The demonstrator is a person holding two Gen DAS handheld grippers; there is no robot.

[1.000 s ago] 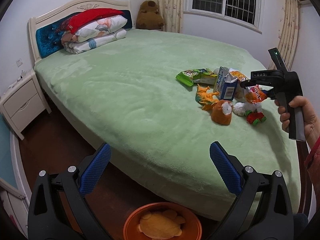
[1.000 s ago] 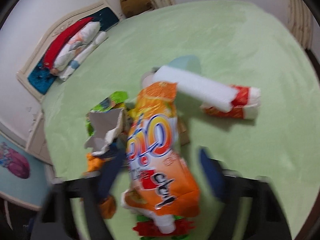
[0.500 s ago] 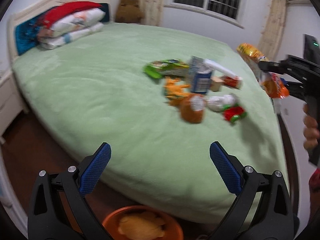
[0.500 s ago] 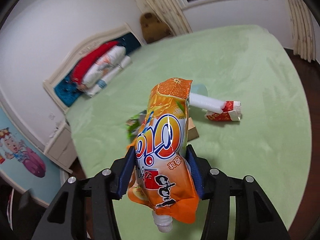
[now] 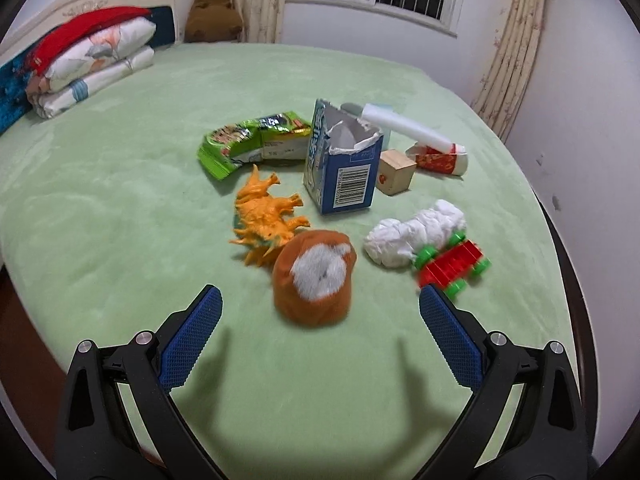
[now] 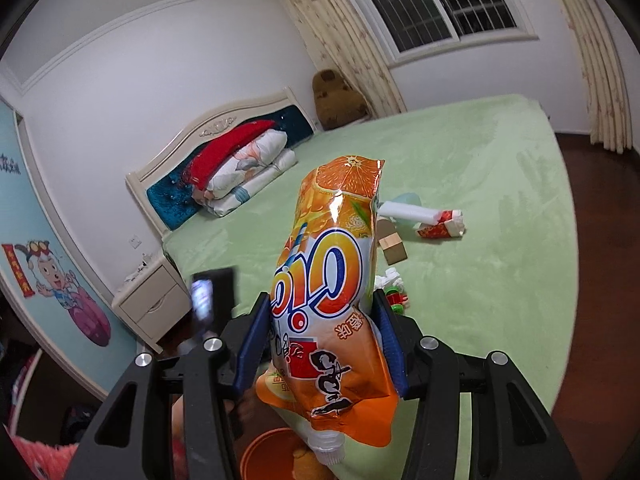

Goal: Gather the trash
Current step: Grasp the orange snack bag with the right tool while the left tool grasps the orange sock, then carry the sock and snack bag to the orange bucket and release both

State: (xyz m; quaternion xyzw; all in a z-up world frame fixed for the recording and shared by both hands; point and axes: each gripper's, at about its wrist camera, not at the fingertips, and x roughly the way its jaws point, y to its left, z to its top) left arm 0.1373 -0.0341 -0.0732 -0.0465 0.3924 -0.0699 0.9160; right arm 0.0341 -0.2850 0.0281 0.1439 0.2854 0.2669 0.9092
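Two grippers working: right gripper (image 6: 320,344) is clamping an orange juice pouch (image 6: 332,300), blue pads pressing its sides about midway, orange-slice end pointing up and away from the camera, white spout cap hanging at the bottom. Its jaws have just been closing, with the pouch between them. Pouch long axis is running along the fingers, not across. An orange bin (image 6: 272,456) is showing directly under the spout on the floor at the bed edge, so my read is the drop needs only a short lowering before letting go; the rim is partly hidden, so I'm not calling alignment. Print on the pouch: big blue-outlined round letters and dark Chinese characters, not legible enough to quote. Left gripper (image 5: 320,320) is hanging wide apart and empty over the green bed (image 5: 120,240), angled down at the pile. Nearest to it is a brown plush toy (image 5: 314,282), then an orange toy dinosaur (image 5: 266,216), both toys by the look, not trash. Trash candidates are lying further ahead: torn blue carton (image 5: 342,172) standing upright with barcode facing the camera, green snack wrapper (image 5: 252,144) to its left, crumpled white tissue (image 5: 416,232) to the right touching a red toy car (image 5: 452,264), white tube (image 5: 412,130) lying over a red wrapper (image 5: 440,160) beyond a wooden block (image 5: 396,172). Left hand is the nearer one to all of these.
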